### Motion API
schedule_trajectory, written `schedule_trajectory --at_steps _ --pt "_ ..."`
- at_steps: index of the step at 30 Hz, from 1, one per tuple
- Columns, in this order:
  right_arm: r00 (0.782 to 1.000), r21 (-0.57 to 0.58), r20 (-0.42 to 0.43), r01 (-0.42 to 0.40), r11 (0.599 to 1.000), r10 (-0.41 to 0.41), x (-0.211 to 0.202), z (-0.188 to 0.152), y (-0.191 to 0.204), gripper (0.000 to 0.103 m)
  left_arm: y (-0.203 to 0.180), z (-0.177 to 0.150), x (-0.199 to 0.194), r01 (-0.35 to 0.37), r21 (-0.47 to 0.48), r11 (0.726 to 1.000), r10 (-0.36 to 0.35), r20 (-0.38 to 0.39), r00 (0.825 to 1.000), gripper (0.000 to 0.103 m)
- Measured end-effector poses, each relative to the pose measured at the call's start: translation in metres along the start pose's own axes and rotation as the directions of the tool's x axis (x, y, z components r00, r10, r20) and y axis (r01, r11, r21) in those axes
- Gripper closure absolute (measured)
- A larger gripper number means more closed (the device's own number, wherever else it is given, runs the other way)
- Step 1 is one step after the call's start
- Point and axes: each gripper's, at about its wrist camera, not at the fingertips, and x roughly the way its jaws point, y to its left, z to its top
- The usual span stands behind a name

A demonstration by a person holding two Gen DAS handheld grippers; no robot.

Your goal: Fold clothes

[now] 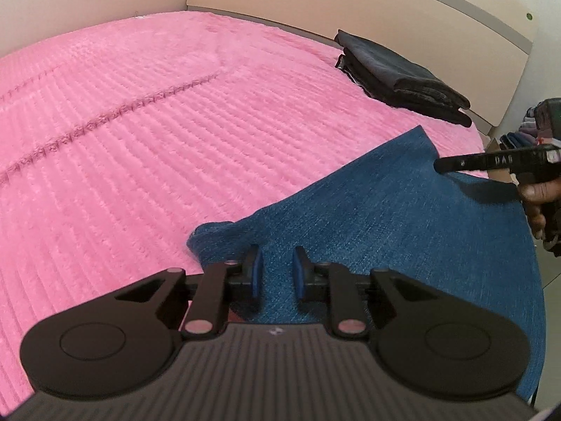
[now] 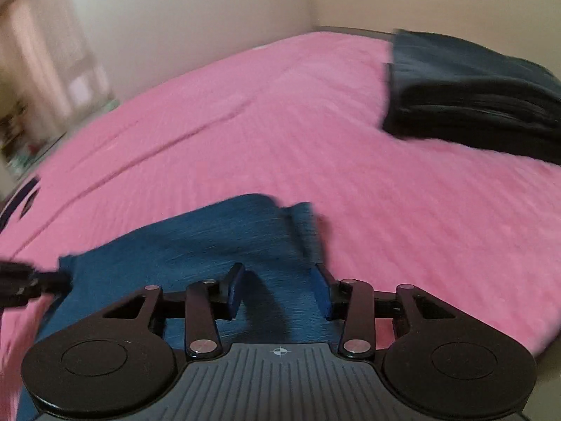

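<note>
A blue denim-like garment (image 1: 385,210) lies flat on the pink bedspread (image 1: 140,140) near the bed's edge. My left gripper (image 1: 276,272) is open just over its near-left corner, which is slightly rumpled, with cloth showing between the blue pads. A hand (image 1: 536,200) holds my right gripper (image 1: 440,166), which reaches in side-on over the garment's far right part. In the blurred right wrist view my right gripper (image 2: 279,289) is open above the blue garment (image 2: 196,238), close to a folded-over edge. The left gripper (image 2: 61,277) pokes in at the left edge.
A stack of dark folded clothes (image 1: 403,73) sits on the bed against the beige headboard (image 1: 350,0); the same dark stack (image 2: 473,98) appears far right in the right wrist view. Pink bedspread (image 2: 385,210) stretches wide to the left. Floor and clutter (image 1: 526,129) lie beyond the bed's right edge.
</note>
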Motion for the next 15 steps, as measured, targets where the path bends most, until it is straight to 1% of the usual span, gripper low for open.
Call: schedule_trajectory --at_steps 2,4,5,6,7,8,9,10,11,12,13,14,15 --pt "0.999 0.012 0.037 -0.007 1.000 0.007 -0.024 -0.007 0.000 0.062 -0.002 0.001 -0.007 -0.012 0.000 1.000 0.012 0.004 1.000 0.085" --pt "0.995 -0.003 0.094 -0.022 1.000 0.022 -0.053 -0.017 0.004 0.062 -0.006 -0.001 -0.018 -0.033 0.014 0.999 0.033 0.013 0.999 0.080" --pt "0.990 -0.041 0.136 -0.021 0.999 0.026 -0.068 -0.022 0.008 0.060 -0.010 -0.003 -0.026 -0.051 0.031 0.998 0.051 0.022 0.998 0.073" --pt "0.984 -0.078 0.174 -0.017 0.997 0.030 -0.083 -0.026 0.013 0.042 -0.014 -0.006 -0.034 -0.069 0.048 0.996 0.068 0.032 0.997 0.073" --pt "0.978 -0.109 0.206 -0.008 0.994 0.031 -0.097 -0.032 0.019 0.016 -0.019 -0.011 -0.045 -0.077 0.071 0.994 0.075 0.039 0.996 0.073" --pt "0.972 -0.138 0.235 0.002 0.990 0.030 -0.112 -0.042 0.024 0.011 -0.026 -0.017 -0.056 -0.082 0.096 0.992 0.078 0.046 0.996 0.072" --pt "0.966 -0.154 0.254 0.004 0.988 0.035 -0.125 -0.052 0.029 0.010 -0.031 -0.023 -0.066 -0.082 0.107 0.991 0.078 0.049 0.996 0.070" --pt "0.966 -0.135 0.256 -0.011 0.991 0.046 -0.134 -0.061 0.029 0.010 -0.035 -0.030 -0.075 -0.075 0.098 0.992 0.071 0.052 0.996 0.069" --pt "0.966 -0.089 0.251 -0.033 0.995 0.054 -0.139 -0.071 0.027 0.010 -0.039 -0.037 -0.085 -0.066 0.085 0.994 0.062 0.056 0.997 0.067" --pt "0.967 -0.042 0.247 -0.054 0.998 0.063 -0.144 -0.082 0.025 0.010 -0.046 -0.044 -0.094 -0.067 0.096 0.993 0.061 0.068 0.996 0.065" --pt "0.969 0.006 0.240 -0.071 0.997 0.067 -0.147 -0.092 0.022 0.010 -0.054 -0.052 -0.102 -0.072 0.117 0.991 0.062 0.082 0.995 0.064" --pt "0.971 0.055 0.229 -0.079 0.995 0.064 -0.146 -0.102 0.017 0.010 -0.065 -0.059 -0.108 -0.086 0.161 0.983 0.071 0.095 0.993 0.063" --pt "0.975 0.030 0.217 -0.061 0.998 0.053 -0.145 -0.112 0.018 0.010 -0.077 -0.066 -0.112 -0.103 0.214 0.971 0.082 0.107 0.991 0.063"
